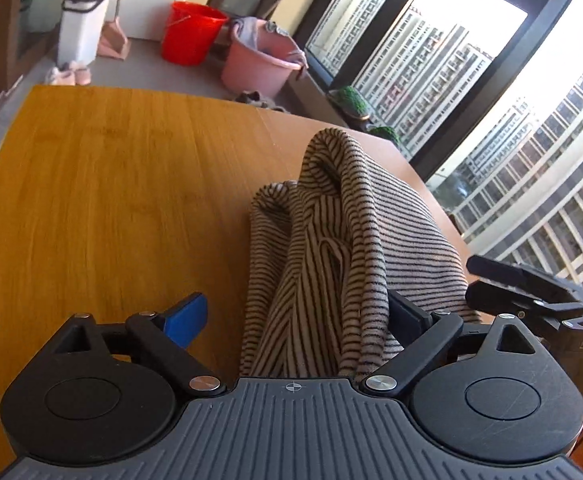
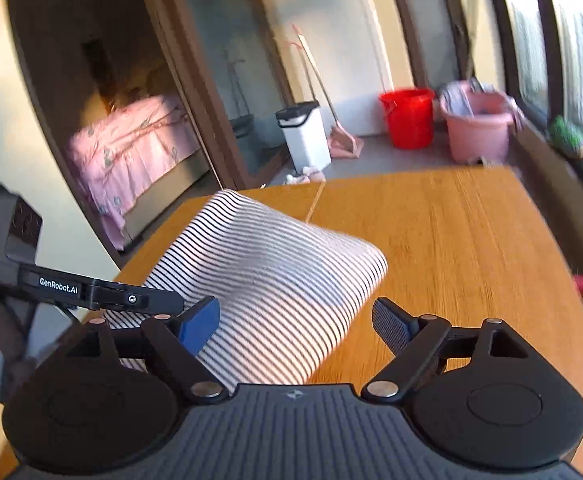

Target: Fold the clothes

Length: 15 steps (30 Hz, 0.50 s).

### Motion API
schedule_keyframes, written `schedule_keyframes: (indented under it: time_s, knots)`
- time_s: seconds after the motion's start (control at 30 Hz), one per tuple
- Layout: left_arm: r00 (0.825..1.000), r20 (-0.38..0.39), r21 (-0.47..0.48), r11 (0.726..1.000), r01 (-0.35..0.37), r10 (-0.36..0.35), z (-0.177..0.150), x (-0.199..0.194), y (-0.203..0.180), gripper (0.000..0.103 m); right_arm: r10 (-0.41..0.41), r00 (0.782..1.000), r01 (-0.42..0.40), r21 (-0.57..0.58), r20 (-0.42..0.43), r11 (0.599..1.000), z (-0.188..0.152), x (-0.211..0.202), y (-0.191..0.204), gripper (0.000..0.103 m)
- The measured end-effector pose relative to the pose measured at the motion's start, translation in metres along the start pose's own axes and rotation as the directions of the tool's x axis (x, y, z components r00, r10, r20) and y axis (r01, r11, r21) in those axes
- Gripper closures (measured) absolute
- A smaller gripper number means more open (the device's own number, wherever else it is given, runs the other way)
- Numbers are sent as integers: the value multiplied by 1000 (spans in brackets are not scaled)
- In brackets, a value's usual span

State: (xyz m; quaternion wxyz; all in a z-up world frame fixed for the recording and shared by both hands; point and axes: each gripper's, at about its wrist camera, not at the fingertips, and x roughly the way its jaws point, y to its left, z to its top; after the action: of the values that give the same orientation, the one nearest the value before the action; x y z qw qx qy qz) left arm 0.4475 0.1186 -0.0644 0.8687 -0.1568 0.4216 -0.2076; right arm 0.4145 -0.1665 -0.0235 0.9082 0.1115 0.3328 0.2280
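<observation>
A striped beige-and-black garment (image 1: 331, 248) lies bunched in folds on the wooden table (image 1: 111, 184). My left gripper (image 1: 295, 316) is open, its fingers spread wide, with the cloth lying between them against the right finger (image 1: 405, 316). In the right wrist view the same garment (image 2: 267, 280) shows as a smooth folded stack. My right gripper (image 2: 297, 326) is open just above its near edge. The left gripper's body (image 2: 91, 292) shows at the left of that view, and the right gripper (image 1: 531, 292) at the right of the left view.
The table's far edge (image 2: 391, 178) drops to a grey floor with a red bucket (image 2: 407, 118), a pink basin (image 2: 477, 126), a white bin (image 2: 305, 136) and a dustpan. Windows and small potted plants (image 1: 351, 100) run along the right side. A bedroom doorway is at left.
</observation>
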Motion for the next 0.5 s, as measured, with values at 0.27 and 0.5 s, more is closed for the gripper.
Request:
schedule_keyframes:
  time_s: [0.27, 0.5]
  knots:
    - [998, -7, -28, 997, 69, -70, -8, 7, -3, 9, 128, 992, -120, 267, -12, 956, -18, 20, -35, 18]
    - [994, 74, -75, 993, 89, -84, -19, 2, 1, 27, 201, 978, -179, 279, -51, 944, -12, 45, -31, 29]
